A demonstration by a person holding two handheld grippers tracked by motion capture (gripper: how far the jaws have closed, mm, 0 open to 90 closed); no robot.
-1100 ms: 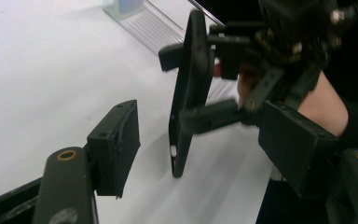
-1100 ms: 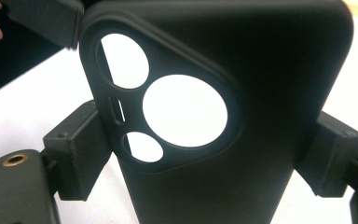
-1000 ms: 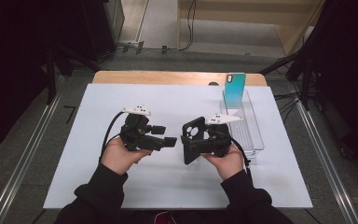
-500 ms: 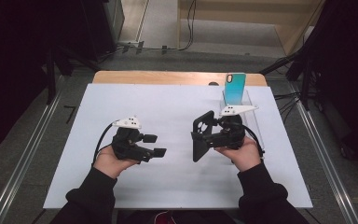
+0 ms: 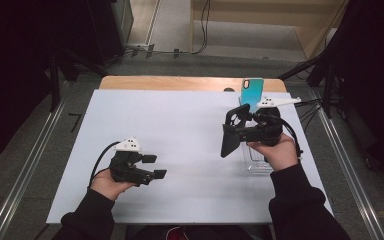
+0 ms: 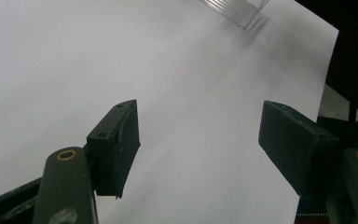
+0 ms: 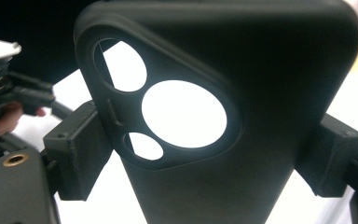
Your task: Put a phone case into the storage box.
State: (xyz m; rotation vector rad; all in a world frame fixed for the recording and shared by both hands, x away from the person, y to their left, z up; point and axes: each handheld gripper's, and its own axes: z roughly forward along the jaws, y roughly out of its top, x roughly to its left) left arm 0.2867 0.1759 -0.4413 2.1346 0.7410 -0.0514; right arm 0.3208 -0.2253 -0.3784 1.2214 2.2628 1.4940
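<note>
The right tongs (image 5: 237, 131) are clamped across a black phone case (image 7: 223, 112), lifted above the worktop (image 5: 180, 125) beside the clear tray (image 5: 257, 162), where a teal phone (image 5: 251, 93) stands. Fitting the case seems undone, though the tray is partly hidden. The left tongs (image 6: 198, 140) hang open and empty, low over the worktop.

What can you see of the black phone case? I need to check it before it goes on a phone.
The black phone case looks like matte, soft plastic or rubber, empty, with a raised camera block holding three round cutouts and a slim side slot. The right gripper clamps it by its side edges, one of the fingers pressing each side. It is held in the air above the white table, near the clear tray.
</note>
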